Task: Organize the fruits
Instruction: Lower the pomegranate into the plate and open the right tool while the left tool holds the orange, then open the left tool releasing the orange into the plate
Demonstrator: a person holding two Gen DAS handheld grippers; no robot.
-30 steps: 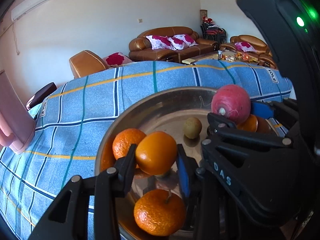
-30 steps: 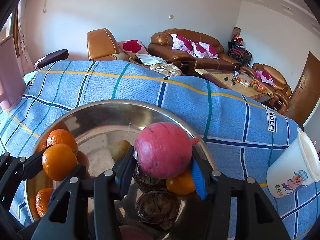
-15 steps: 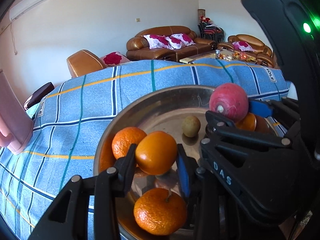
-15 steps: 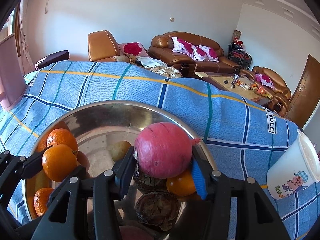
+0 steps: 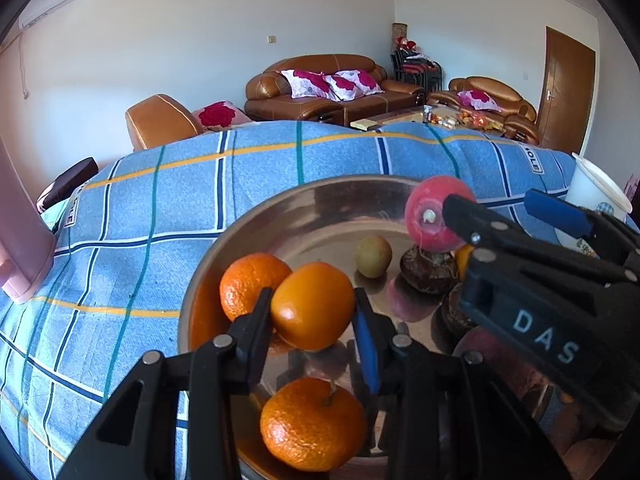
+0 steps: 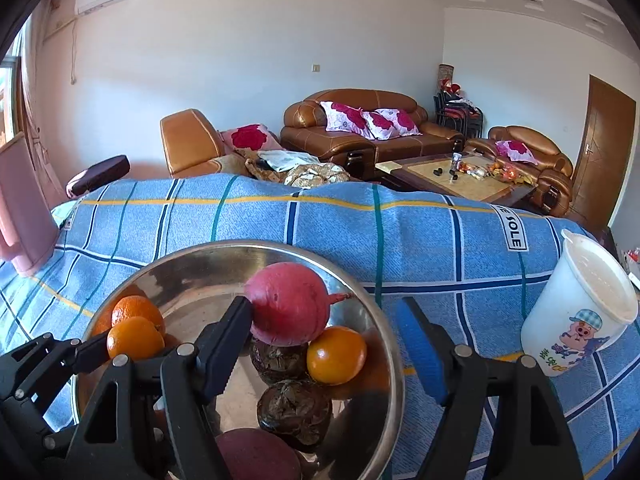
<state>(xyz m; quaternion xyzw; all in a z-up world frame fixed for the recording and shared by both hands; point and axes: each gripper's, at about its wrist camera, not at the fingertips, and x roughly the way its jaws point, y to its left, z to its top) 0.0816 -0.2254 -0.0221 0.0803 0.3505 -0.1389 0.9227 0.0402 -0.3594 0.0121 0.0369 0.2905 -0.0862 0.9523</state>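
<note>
The left hand-held gripper (image 5: 314,322) is closed on a smooth orange (image 5: 313,306), its black finger at the fruit's nine o'clock and the blue-padded one at three o'clock, holding it up above the floor of the steel bowl (image 5: 280,216). Right behind that orange, at about ten o'clock and touching it, sits a dimpled tangerine (image 5: 250,282); a second tangerine (image 5: 314,424) lies at six o'clock, below and between the fingers. The right hand-held gripper (image 6: 324,344) stands wide open: its black finger rests against the left side of the red round fruit (image 6: 288,304), while the blue pad is well clear on the other side, out past the bowl's rim, so nothing is gripped. That red fruit sits at about eleven o'clock from the midline of the right hand-held gripper, perched on a dark brown fruit (image 6: 278,362), with a small orange (image 6: 337,355) touching at its lower right and another brown fruit (image 6: 294,408) nearer the camera. A small yellow-green fruit (image 5: 374,257) lies alone mid-bowl, at one o'clock from the held orange. The red fruit has no real long axis, only a short stem tip pointing to three o'clock. I'd say the right hand is the nearer one to it, and the perch looks wobbly. A white cartoon cup (image 6: 576,312) stands well off at three o'clock on the blue checked tabletop (image 6: 420,240).
</note>
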